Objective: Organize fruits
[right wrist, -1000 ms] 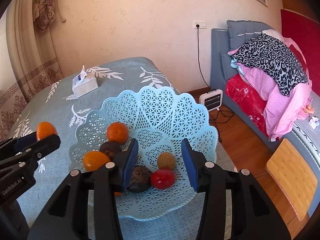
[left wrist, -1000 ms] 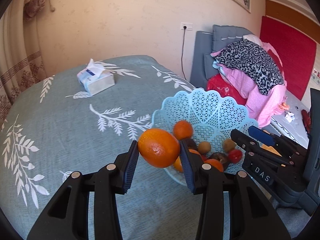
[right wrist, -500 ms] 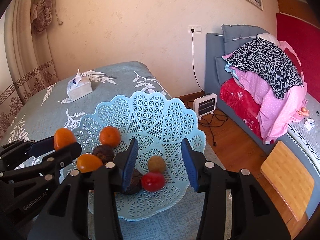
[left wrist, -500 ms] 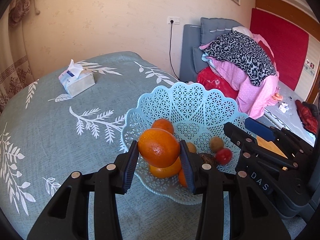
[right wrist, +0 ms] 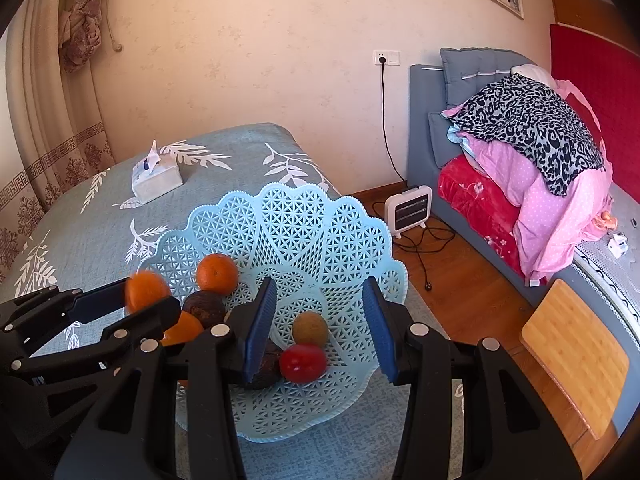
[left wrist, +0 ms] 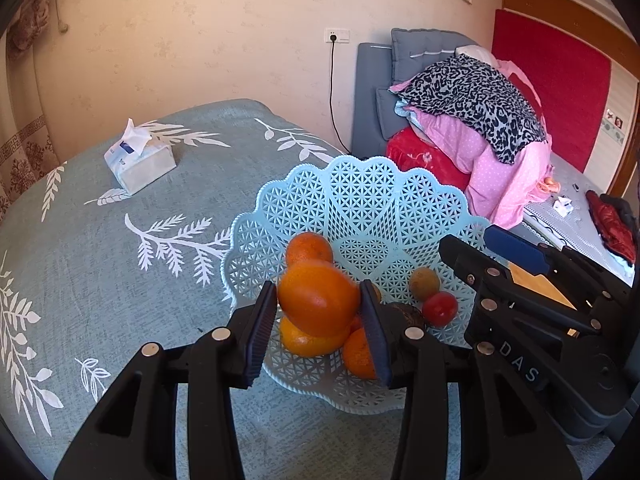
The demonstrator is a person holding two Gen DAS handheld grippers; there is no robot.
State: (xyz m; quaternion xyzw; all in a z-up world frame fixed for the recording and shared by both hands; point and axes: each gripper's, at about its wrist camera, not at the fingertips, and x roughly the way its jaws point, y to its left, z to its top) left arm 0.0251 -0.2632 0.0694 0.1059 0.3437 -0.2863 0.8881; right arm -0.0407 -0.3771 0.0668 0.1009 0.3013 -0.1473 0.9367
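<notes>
Only the right wrist view shows the heater (right wrist: 409, 212) — behind the basket (right wrist: 320, 216).

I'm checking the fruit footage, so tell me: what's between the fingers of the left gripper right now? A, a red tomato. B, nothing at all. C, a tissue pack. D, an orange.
D: the left wrist view shows an orange between the blue pads of the left gripper, whose jaws are opening over the light blue basket; the red fruit lies in the basket.
</notes>
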